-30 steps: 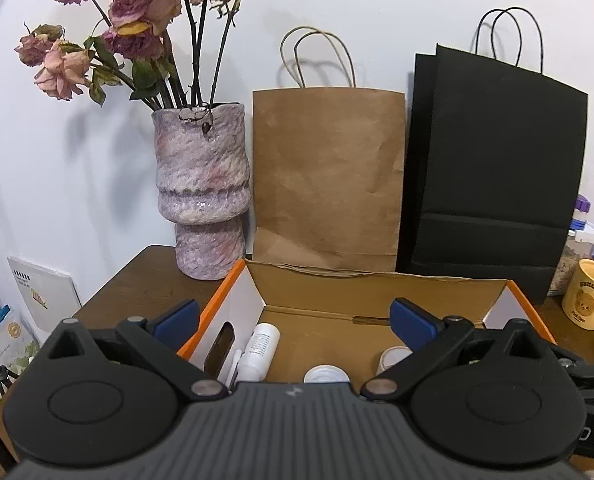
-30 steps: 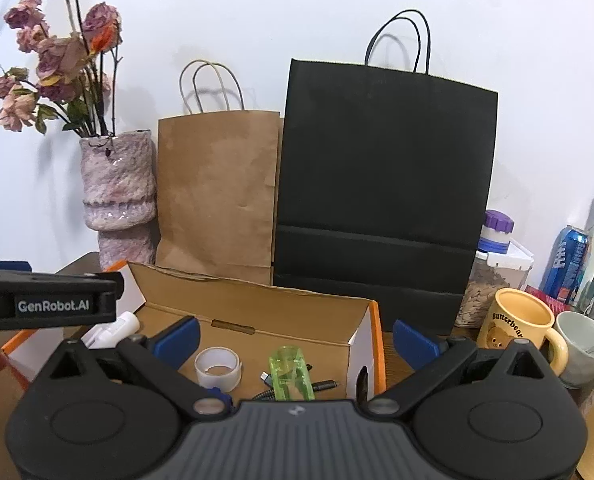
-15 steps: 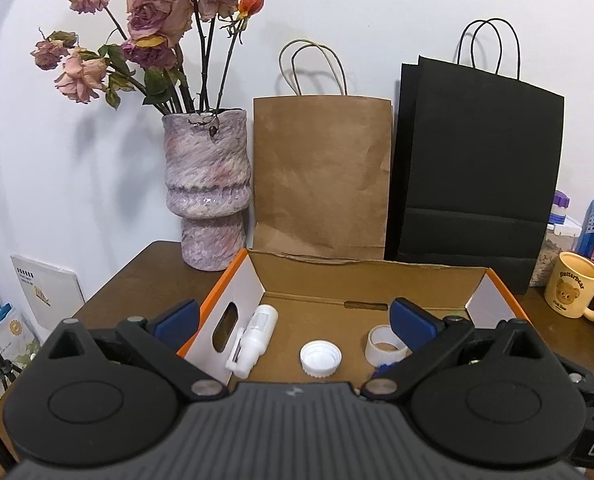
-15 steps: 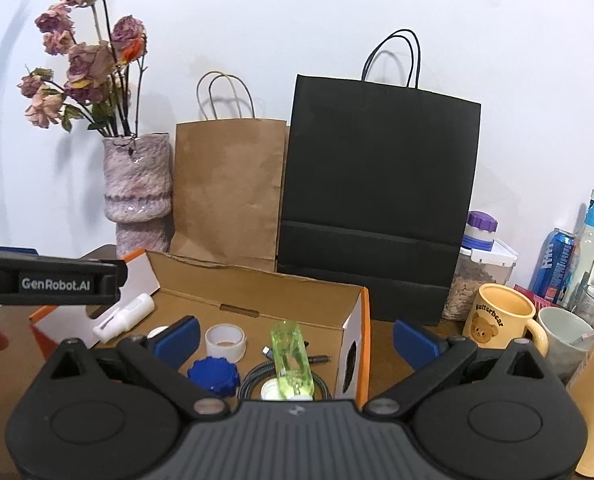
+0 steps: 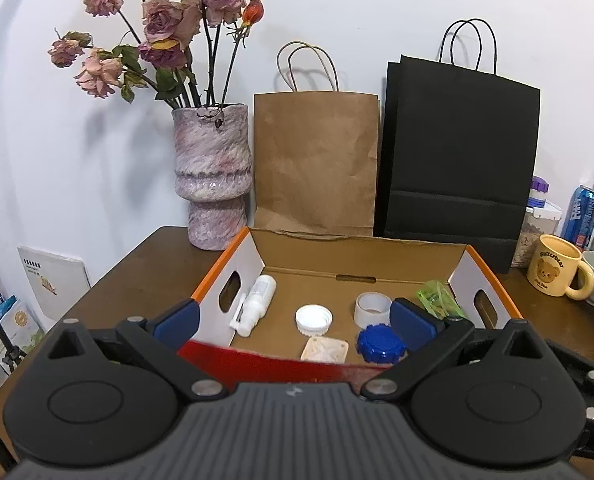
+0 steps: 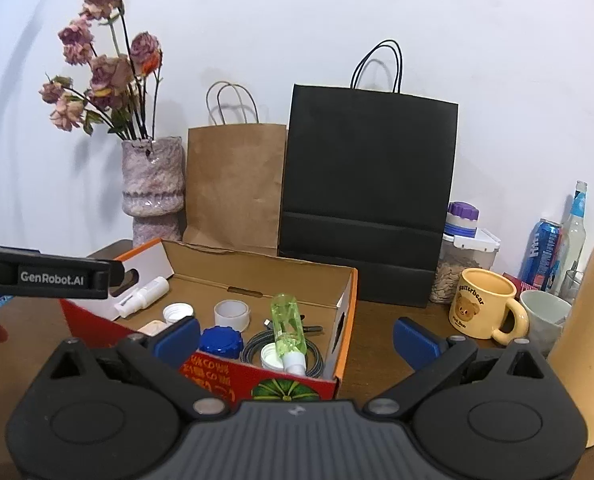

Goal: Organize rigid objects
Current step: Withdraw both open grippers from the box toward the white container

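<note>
Both grippers, left and right, gape wide and empty above the orange-rimmed cardboard box, where a translucent green plastic spray bottle lies nozzle toward the camera.

Black tool, blue fingertip pads

The left gripper hangs with its jaws spread wide and empty over the cardboard box. Between them lie a white cap, tape roll and blue lid.
</note>
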Tool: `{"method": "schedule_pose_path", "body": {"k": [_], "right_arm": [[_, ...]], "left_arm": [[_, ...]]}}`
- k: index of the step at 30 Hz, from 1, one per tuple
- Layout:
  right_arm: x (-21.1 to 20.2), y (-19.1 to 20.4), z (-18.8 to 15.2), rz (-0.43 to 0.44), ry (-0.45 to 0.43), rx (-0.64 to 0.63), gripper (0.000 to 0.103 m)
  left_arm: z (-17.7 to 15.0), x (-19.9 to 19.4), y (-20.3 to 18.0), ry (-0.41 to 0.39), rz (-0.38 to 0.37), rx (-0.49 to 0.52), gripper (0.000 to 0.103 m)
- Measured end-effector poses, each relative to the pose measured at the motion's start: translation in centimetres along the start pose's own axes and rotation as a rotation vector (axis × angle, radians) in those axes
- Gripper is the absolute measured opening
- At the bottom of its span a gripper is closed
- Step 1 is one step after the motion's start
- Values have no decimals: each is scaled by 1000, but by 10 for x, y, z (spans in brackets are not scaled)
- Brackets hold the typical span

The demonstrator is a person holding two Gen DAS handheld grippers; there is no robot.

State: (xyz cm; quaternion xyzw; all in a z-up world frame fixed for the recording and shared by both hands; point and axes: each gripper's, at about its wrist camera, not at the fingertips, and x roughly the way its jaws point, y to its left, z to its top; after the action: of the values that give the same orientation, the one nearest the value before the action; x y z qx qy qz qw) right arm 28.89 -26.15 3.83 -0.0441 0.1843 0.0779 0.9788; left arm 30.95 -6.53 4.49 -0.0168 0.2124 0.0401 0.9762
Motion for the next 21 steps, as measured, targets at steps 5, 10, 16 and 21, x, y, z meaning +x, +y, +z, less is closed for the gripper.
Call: {"method": "schedule_pose_path", "body": {"k": [5,10,16,21], "right_arm": [[-19,-2,-10,23,-13,-34,103],[-33,-2,-25,45,2,-51,103],[-46,-3,-44,61,18,-67,103],[-54,-8,-57,88,37,-57,103]], "left_arm": [[-9,-16,-1,9,-11,4,103],[-21,-30,-4,18,-18,21,103],[-39,-42,-8,45,-22,36,103],[-54,-48,-11,70,-21,46,103]]}}
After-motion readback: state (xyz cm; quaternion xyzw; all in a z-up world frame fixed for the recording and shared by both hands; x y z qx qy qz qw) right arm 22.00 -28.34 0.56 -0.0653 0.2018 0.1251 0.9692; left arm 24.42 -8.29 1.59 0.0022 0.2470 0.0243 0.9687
